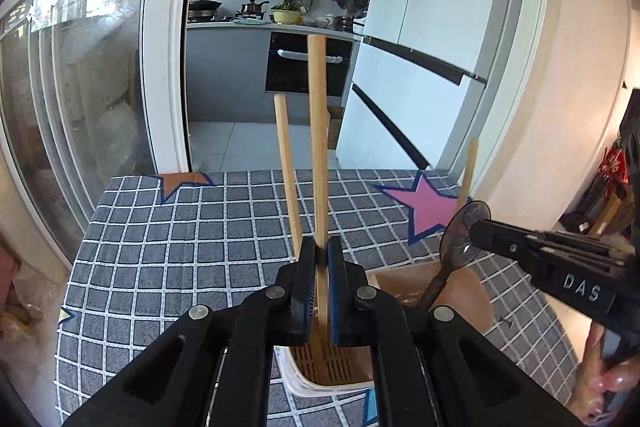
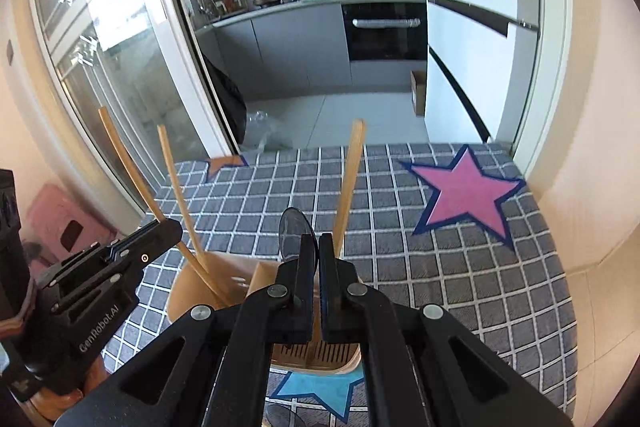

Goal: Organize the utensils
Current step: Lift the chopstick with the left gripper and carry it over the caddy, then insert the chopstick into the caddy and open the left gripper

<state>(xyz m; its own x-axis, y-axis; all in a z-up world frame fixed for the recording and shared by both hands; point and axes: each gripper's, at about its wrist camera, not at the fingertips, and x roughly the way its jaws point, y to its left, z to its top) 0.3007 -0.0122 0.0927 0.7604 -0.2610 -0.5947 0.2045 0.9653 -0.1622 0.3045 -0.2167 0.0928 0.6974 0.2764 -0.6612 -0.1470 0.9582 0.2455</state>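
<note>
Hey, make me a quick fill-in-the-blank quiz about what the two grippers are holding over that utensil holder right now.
1. The left gripper is shut on a wooden ____.
2. The right gripper is shut on a dark ____.
3. Both utensils stand in the brown holder, which sits on a checked ____.
4. The big star printed on the cloth is ____.

Missing words: chopstick; spoon; tablecloth; pink
</note>
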